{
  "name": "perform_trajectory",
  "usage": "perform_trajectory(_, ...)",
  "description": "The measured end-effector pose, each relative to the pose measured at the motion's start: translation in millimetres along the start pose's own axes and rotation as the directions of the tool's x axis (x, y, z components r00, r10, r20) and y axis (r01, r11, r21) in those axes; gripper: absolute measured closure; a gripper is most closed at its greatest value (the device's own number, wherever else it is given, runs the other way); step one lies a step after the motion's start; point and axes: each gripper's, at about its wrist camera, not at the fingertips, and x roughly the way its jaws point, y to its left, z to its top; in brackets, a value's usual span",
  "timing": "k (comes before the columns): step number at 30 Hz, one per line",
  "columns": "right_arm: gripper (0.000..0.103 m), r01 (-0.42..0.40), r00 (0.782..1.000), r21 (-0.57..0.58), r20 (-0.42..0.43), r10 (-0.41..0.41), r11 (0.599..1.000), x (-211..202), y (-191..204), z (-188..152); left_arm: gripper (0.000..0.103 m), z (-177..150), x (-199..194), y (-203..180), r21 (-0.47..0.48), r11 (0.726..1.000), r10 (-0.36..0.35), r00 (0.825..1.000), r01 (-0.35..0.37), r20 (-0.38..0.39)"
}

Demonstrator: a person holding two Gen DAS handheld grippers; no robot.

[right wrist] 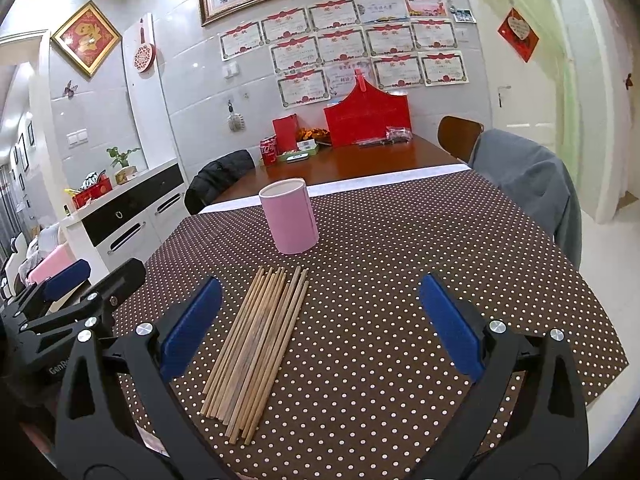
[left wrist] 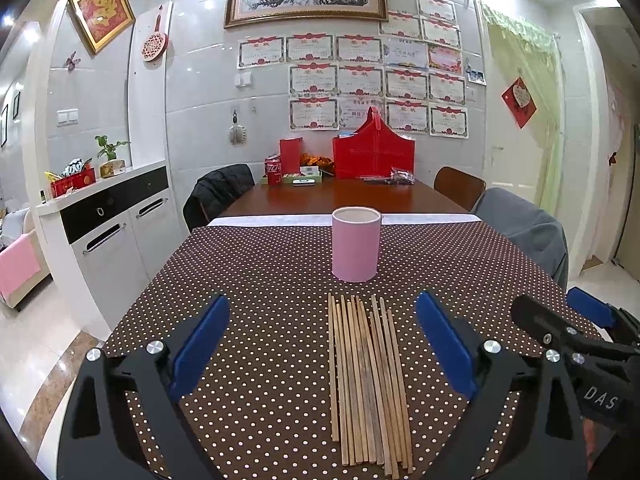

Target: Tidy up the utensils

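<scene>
Wooden chopsticks lie in a loose bundle on the bench's dotted brown cloth, just before the upright pink holder. The left gripper is spread wide and empty, its blue pads either side of the bundle. The right gripper, also wide open and empty, hovers beside it, lettered "DAS" before the frame cuts it off. The writing on the far red can is too blurred to read.

Home dining room: table, chairs, framed certificates
</scene>
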Motion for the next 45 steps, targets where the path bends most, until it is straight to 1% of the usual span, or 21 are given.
perform_trajectory(13,0.006,-0.001,1.000,-0.007,0.011,0.001,1.000,-4.9,1.0,-0.5,0.010,-3.6,-2.0,-0.6,-0.003,1.000,0.002,1.000,-0.001,0.009)
perform_trajectory(20,0.006,0.011,1.000,-0.015,-0.004,-0.011,1.000,-0.3,4.8,-1.2,0.010,-5.7,5.4,4.8,-0.011,1.000,-0.008,1.000,0.008,-0.010)
perform_trajectory(24,0.006,0.026,0.999,-0.013,-0.027,-0.027,1.000,8.6,7.0,-0.4,0.010,-8.1,16.1,9.1,-0.014,1.000,-0.014,0.999,0.013,-0.037)
perform_trajectory(31,0.006,0.059,0.991,-0.008,-0.119,-0.060,0.998,36.0,11.7,-5.4,0.010,-15.5,43.0,23.6,-0.014,0.999,-0.036,0.992,0.035,-0.120)
perform_trajectory(35,0.006,0.087,0.979,-0.022,-0.183,-0.089,0.996,57.3,18.5,-10.2,0.010,-22.2,61.5,34.7,-0.015,0.999,-0.050,0.984,0.048,-0.173)
perform_trajectory(38,0.006,0.109,0.965,-0.034,-0.235,-0.114,0.993,75.6,23.1,-14.8,0.010,-28.8,80.1,44.8,-0.016,0.998,-0.068,0.972,0.066,-0.224)
perform_trajectory(41,0.006,0.147,0.947,-0.056,-0.279,-0.157,0.988,94.5,27.0,-19.6,0.010,-33.6,93.3,54.2,-0.024,0.997,-0.073,0.963,0.069,-0.259)
perform_trajectory(45,0.006,0.207,0.916,-0.093,-0.331,-0.226,0.974,116.9,31.5,-27.4,0.010,-38.5,112.2,65.5,-0.027,0.996,-0.090,0.949,0.086,-0.302)
